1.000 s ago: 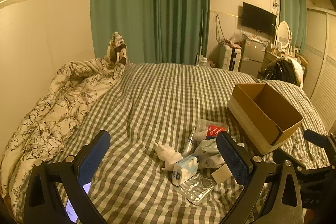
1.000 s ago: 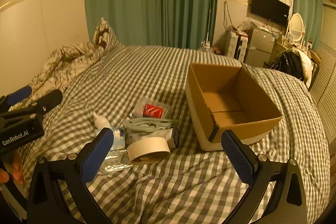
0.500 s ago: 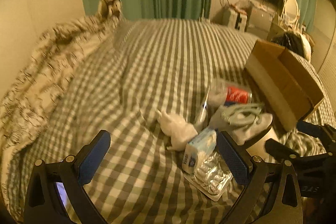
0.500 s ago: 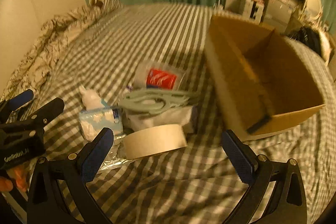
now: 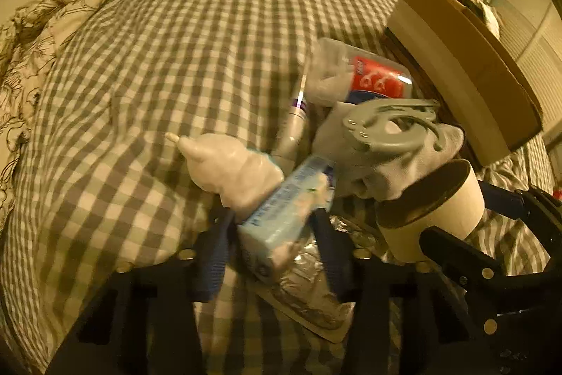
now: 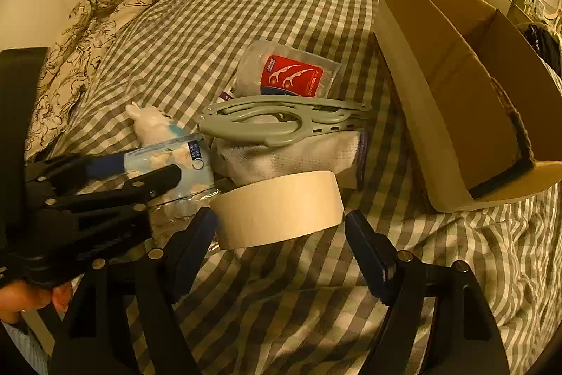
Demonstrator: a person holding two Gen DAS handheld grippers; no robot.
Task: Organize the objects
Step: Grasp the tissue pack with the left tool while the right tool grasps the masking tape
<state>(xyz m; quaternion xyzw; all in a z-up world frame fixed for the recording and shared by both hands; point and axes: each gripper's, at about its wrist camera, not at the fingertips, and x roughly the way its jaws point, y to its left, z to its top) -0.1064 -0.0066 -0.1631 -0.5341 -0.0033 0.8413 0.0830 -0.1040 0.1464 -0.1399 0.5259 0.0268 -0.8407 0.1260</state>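
Both claws have dropped from a high look over the bed right down into the pile, and their jaws have narrowed from wide open. Nearest, the left claw (image 5: 272, 241) brackets the blue tissue pack (image 5: 286, 217); its pads sit at the pack's two sides, though blur hides whether they press yet, so I cannot tell if it grips. The pack lies on a foil sheet (image 5: 312, 290), probably why it is taken by the sides and not from beneath. The right claw (image 6: 281, 227) straddles the tape roll (image 6: 281, 208), one pad at the roll's left edge and the other standing off to its right, so it is released and holding nothing. The roll stands tilted against the folded cloth (image 6: 291, 157), which leaves its flat faces open to a pinch. Just behind the pack a white bottle (image 5: 228, 164) lies on its side, touching it. A grey hanger (image 6: 281, 123) rests on the cloth, and beyond that is the floss bag (image 6: 288, 78) with a slim tube (image 5: 295, 125) beside it. Farther right the box (image 6: 456, 86) stands open on the bed (image 6: 246, 6), near the pile, likely the place meant for all of these; nothing shows inside it so far
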